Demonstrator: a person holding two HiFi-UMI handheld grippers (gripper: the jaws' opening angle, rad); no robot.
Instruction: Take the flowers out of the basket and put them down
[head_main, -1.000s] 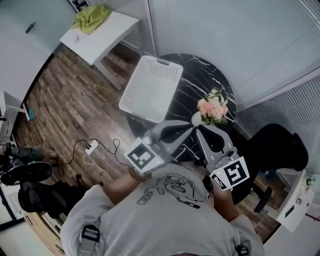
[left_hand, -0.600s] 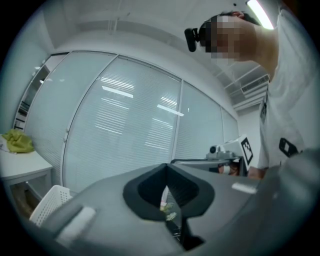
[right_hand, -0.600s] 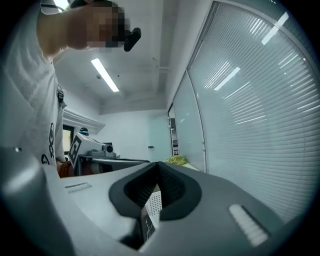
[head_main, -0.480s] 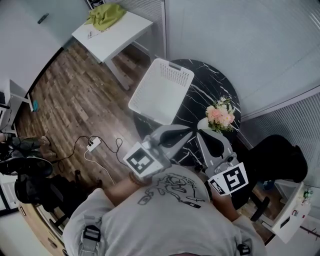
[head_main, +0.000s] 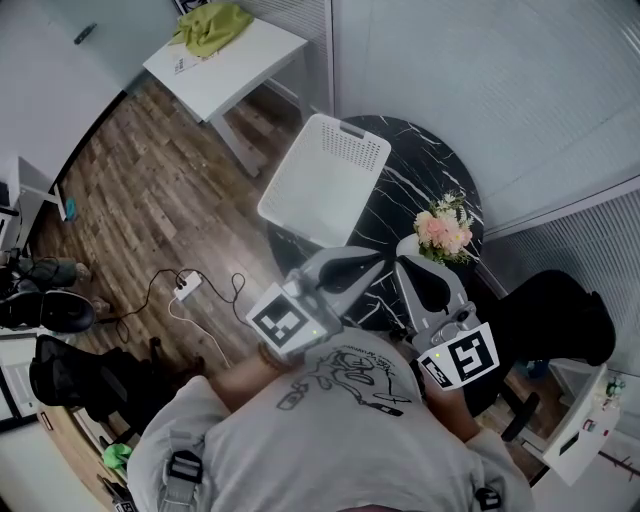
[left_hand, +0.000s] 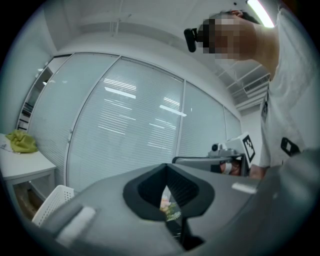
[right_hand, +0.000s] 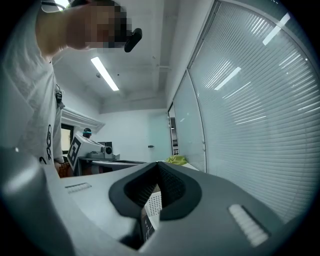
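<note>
**A:** Which step is in hand?

**B:** I'd judge the putting-down is finished. Both grippers are held close to the person's chest, over the near edge of the round black table (head_main: 410, 165). The forearms are bent in tight and the marker cubes sit nearest the body. The left gripper (head_main: 372, 260) points out over the near edge with its jaws pressed together. Only a thin slit shows between them, and nothing is in it. The right gripper (head_main: 405, 250) is the same, pads meeting and holding nothing.

**A:** And the flowers?

**B:** The flowers (head_main: 445, 228) are a small pink and white bunch with green, resting on the table by its right edge. They lie just beyond the right gripper's tip. From above I cannot tell whether that tip touches them, or whether they stand or lie.

**A:** So the basket is empty?

**B:** The white basket (head_main: 325, 185) is farther off, at the table's left edge and overhanging it. It is well apart from the flowers, and I see nothing inside it.

**A:** What does the next move call for?

**B:** Little, I think. If the bunch needs straightening, the right gripper would have to spread its jaws first. Otherwise both can simply stay clear of the table.
</note>
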